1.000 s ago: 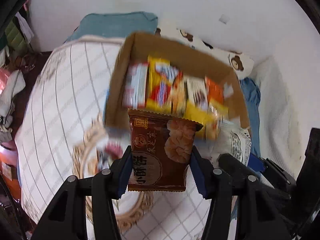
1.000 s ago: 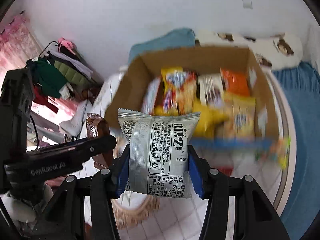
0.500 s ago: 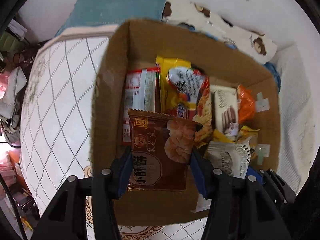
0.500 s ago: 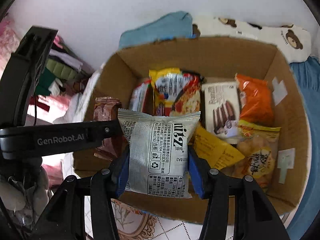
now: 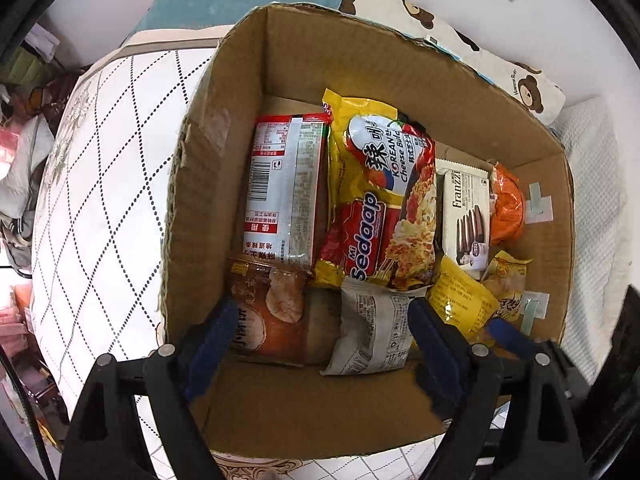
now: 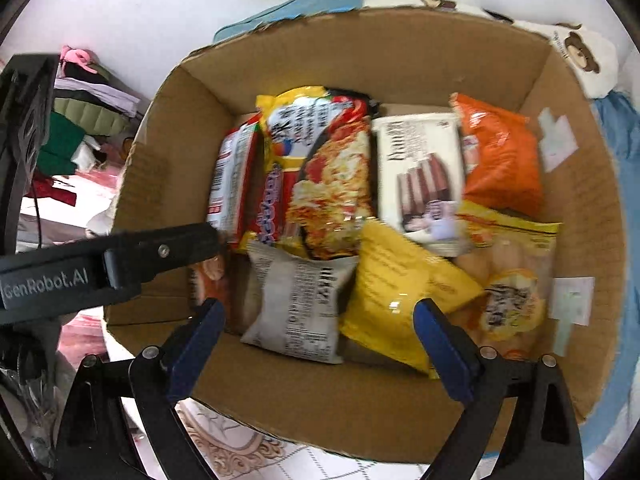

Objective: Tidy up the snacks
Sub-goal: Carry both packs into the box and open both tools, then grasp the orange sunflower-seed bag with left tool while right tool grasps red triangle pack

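**Both hand-held grippers spread over the snack box**

The left hand-held gripper (image 5: 320,334) hangs with fingers apart above the near left corner of the cardboard box (image 5: 360,64), the brown biscuit packet (image 5: 266,312) lying between them, touched by neither. The right hand-held gripper (image 6: 316,338) is likewise spread wide, with the grey packet (image 6: 298,304) loose beneath it. Beyond lie the Sedaap noodle bag (image 5: 380,208), a white wafer pack (image 6: 420,172) and an orange bag (image 6: 500,160). The box sits on a quilted bed (image 5: 104,184).
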`<state>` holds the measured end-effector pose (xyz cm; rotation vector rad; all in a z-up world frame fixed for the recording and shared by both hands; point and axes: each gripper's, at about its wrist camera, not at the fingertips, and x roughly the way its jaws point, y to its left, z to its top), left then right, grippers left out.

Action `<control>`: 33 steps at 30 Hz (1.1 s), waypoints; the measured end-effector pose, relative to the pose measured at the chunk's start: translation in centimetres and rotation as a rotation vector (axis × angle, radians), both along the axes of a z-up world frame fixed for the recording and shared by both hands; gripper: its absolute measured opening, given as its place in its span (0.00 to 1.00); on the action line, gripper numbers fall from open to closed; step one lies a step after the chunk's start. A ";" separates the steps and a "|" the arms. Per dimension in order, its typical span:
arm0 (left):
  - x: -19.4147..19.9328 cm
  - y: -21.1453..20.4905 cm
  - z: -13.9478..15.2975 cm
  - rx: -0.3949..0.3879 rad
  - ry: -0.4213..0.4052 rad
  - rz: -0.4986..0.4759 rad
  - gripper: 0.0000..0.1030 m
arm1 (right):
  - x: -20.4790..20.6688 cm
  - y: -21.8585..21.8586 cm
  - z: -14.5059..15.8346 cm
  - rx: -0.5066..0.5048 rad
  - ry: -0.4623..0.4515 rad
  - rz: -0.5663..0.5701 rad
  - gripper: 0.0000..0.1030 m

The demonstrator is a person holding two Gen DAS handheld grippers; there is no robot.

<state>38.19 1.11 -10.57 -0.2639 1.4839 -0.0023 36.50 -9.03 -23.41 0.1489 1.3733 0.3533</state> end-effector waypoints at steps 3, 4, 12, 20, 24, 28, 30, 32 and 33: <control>-0.6 -0.2 0.0 0.008 -0.010 -0.003 0.84 | -0.2 -1.1 0.5 -0.041 -0.018 -0.023 0.94; -0.8 -0.3 0.1 0.012 -0.016 -0.007 0.84 | -0.3 -1.4 0.6 -0.051 -0.021 -0.028 0.94; -2.3 -0.8 0.3 0.044 -0.065 -0.010 0.84 | -1.4 -4.6 0.9 -0.105 -0.042 -0.085 0.94; -4.7 -1.9 3.5 0.117 -0.196 -0.045 0.84 | -3.6 -6.2 3.9 -0.138 -0.158 -0.116 0.94; -6.6 -2.4 5.5 0.147 -0.284 -0.050 0.84 | -5.0 -6.5 5.5 -0.149 -0.220 -0.122 0.94; -8.7 -3.0 7.4 0.177 -0.361 -0.060 0.84 | -6.9 -6.7 7.6 -0.151 -0.291 -0.126 0.94; -9.9 -3.2 8.3 0.184 -0.400 -0.060 0.84 | -7.9 -6.9 8.7 -0.149 -0.324 -0.133 0.94; -11.0 -3.5 9.2 0.190 -0.432 -0.063 0.84 | -9.1 -7.2 9.7 -0.142 -0.353 -0.141 0.94; -11.6 -3.6 9.5 0.188 -0.444 -0.061 0.84 | -9.7 -7.3 10.2 -0.139 -0.365 -0.145 0.94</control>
